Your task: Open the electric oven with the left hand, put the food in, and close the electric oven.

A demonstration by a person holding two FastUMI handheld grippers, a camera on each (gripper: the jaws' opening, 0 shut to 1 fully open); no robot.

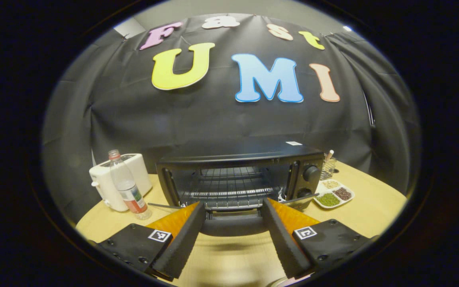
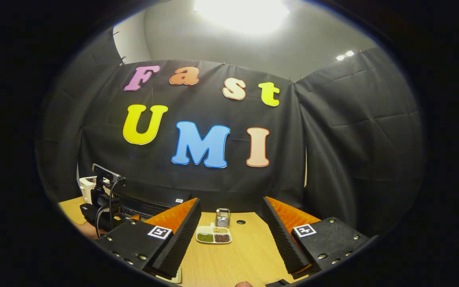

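- On the worktop (image 1: 373,207), a bottle (image 1: 128,187) is standing left, holding little liquid.
- Centre, the electric oven (image 1: 237,175) is sitting open, rack bare, the left hand-held gripper (image 1: 232,217) spread before it.
- Right, a divided dish (image 1: 334,193) is holding grains.
- The right hand-held gripper (image 2: 231,223) is gaping.

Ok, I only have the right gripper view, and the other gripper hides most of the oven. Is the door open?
Observer: Yes. In the left gripper view the oven has its door folded down.
Operator: Any food on the rack?
Observer: No, the wire rack looks bare.
Operator: And the left gripper?
Observer: The left gripper is open, its jaws apart on either side of the lowered door.
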